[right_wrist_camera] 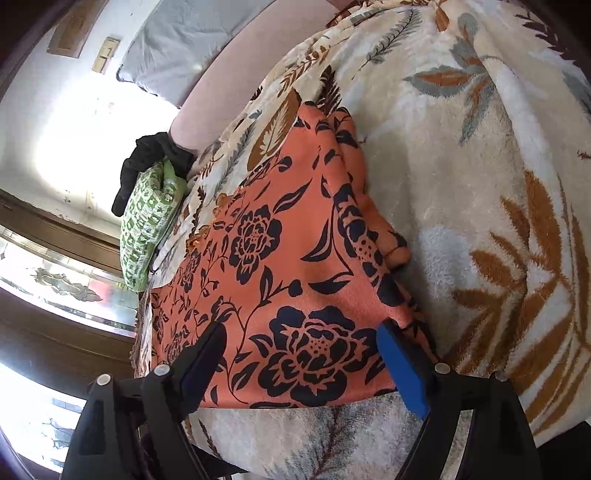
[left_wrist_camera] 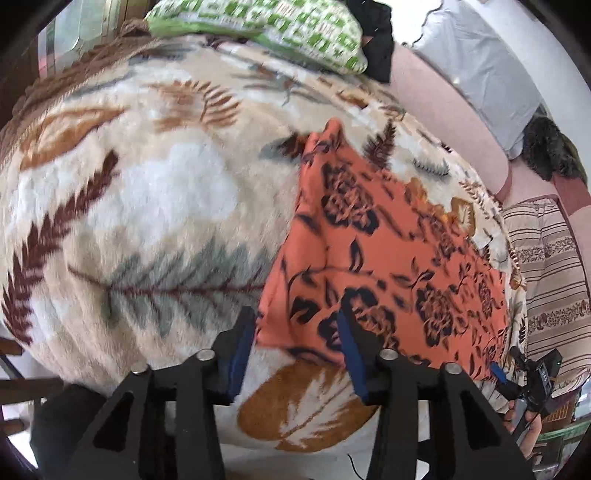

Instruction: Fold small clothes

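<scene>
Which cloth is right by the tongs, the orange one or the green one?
The orange flowered cloth, lying between the right tongs. The green patterned cloth sits far back.

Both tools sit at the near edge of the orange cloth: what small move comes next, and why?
Probably close both on that edge. The left tool straddles the near corner of the orange cloth without pinching it, and the right tool stands wide over the same hem. The cloth lies flat on the blanket, unfolded.

1. This was a home bedroom: a plush cream blanket with brown and grey leaf prints (left_wrist_camera: 147, 206) covered a bed.
2. A grey pillow (right_wrist_camera: 184, 40) and a green-and-white patterned cushion (left_wrist_camera: 280, 29) lay at its edge.
</scene>
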`<state>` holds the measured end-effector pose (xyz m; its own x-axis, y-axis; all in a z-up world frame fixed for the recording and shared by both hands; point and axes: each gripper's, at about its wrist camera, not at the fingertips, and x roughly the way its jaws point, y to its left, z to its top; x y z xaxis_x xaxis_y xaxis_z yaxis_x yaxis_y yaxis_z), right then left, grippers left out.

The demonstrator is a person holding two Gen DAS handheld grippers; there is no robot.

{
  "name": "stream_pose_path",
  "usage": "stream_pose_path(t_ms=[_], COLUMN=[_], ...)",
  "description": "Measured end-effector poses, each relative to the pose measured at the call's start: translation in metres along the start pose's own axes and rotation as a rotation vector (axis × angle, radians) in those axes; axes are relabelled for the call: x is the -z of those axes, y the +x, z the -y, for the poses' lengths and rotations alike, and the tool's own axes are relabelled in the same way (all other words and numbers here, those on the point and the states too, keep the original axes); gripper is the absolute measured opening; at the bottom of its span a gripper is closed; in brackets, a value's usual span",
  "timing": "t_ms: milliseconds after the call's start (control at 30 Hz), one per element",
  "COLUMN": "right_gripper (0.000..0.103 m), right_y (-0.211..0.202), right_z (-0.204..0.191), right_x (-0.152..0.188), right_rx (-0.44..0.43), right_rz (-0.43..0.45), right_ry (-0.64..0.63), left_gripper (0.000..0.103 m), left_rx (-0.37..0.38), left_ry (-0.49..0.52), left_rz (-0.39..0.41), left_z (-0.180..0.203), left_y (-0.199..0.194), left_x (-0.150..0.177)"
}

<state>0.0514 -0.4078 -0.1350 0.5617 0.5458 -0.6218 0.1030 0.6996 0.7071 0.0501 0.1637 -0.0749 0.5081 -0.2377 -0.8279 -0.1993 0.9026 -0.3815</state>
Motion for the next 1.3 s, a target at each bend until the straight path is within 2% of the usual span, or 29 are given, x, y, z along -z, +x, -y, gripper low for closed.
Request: stream_pose_path(t_ms=[67, 133, 267, 300, 367, 400, 433, 467, 567, 667, 767, 833, 867, 967, 1033, 1067, 1133, 1167, 1200, 1233, 1300], right_gripper=[0.088, 0.089, 0.090, 0.090, 0.090, 0.090, 0.090, 0.090, 0.090, 0.091, 0.091, 0.091, 0.091, 0.091, 0.091, 0.091, 0.089, 0.087, 0.087, 0.088, 0.089], right_y=[0.002, 0.004, 0.004, 0.004, 0.005, 0.005, 0.006, 0.007, 0.009, 0.006, -0.001, -0.010, -0.014, -0.014, -0.005, 0.003, 0.020, 0.023, 0.018, 0.013, 0.006], right_z=[-0.002, -0.004, -0.007, -0.007, -0.005, -0.005, -0.004, -0.004, -0.004, -0.006, -0.005, -0.010, -0.016, -0.034, -0.037, -0.031, -0.004, 0.013, 0.016, 0.010, -0.018], right_x=[0.000, 0.000, 0.000, 0.000, 0.000, 0.000, -0.001, -0.002, -0.003, -0.002, -0.002, -0.005, -0.007, -0.018, -0.027, -0.032, -0.036, -0.034, -0.034, -0.036, -0.043], right_rx=[-0.005, -0.002, 0.001, -0.003, -0.016, -0.022, -0.026, -0.028, -0.024, -0.027, -0.039, -0.071, -0.097, -0.159, -0.200, -0.186, -0.065, -0.118, -0.151, -0.134, -0.107], right_rz=[-0.002, -0.002, -0.009, -0.010, -0.011, -0.011, -0.013, -0.015, -0.015, -0.005, 0.006, 0.033, 0.043, 0.033, 0.011, 0.005, -0.019, -0.014, 0.013, 0.011, 0.022], right_ry=[-0.007, -0.015, -0.038, -0.039, -0.035, -0.029, -0.025, -0.023, -0.018, -0.011, 0.025, 0.039, 0.035, 0.014, 0.014, 0.036, 0.139, 0.234, 0.276, 0.270, 0.173], left_gripper=[0.054, 0.054, 0.054, 0.054, 0.052, 0.051, 0.052, 0.051, 0.051, 0.052, 0.053, 0.057, 0.062, 0.071, 0.073, 0.073, 0.072, 0.072, 0.072, 0.073, 0.073], left_rx=[-0.013, -0.022, -0.006, -0.023, -0.091, -0.083, -0.054, -0.058, -0.125, -0.107, -0.085, -0.083, -0.084, -0.080, -0.088, -0.096, -0.135, -0.153, -0.156, -0.159, -0.145], left_ry=[0.106, 0.144, 0.092, 0.094, 0.028, -0.031, -0.080, -0.083, -0.023, 0.040, 0.122, 0.182, 0.204, 0.276, 0.307, 0.314, 0.312, 0.327, 0.352, 0.369, 0.378], left_rz=[0.067, 0.068, 0.011, 0.008, -0.069, -0.099, -0.068, -0.058, -0.001, 0.079, 0.118, 0.134, 0.140, 0.140, 0.115, 0.086, 0.003, -0.011, 0.021, 0.036, 0.031], left_z=[0.017, 0.021, 0.019, 0.017, -0.001, -0.013, -0.020, -0.017, 0.000, 0.014, 0.030, 0.043, 0.048, 0.065, 0.072, 0.072, 0.067, 0.066, 0.068, 0.070, 0.074], left_y=[-0.003, 0.013, 0.071, 0.087, 0.123, 0.137, 0.135, 0.129, 0.103, 0.064, 0.031, 0.018, 0.013, 0.013, 0.026, 0.037, 0.060, 0.065, 0.062, 0.058, 0.056], left_x=[-0.027, -0.062, -0.122, -0.131, -0.138, -0.137, -0.137, -0.138, -0.131, -0.112, -0.083, -0.064, -0.051, -0.020, -0.005, 0.000, 0.011, 0.015, 0.018, 0.020, 0.020])
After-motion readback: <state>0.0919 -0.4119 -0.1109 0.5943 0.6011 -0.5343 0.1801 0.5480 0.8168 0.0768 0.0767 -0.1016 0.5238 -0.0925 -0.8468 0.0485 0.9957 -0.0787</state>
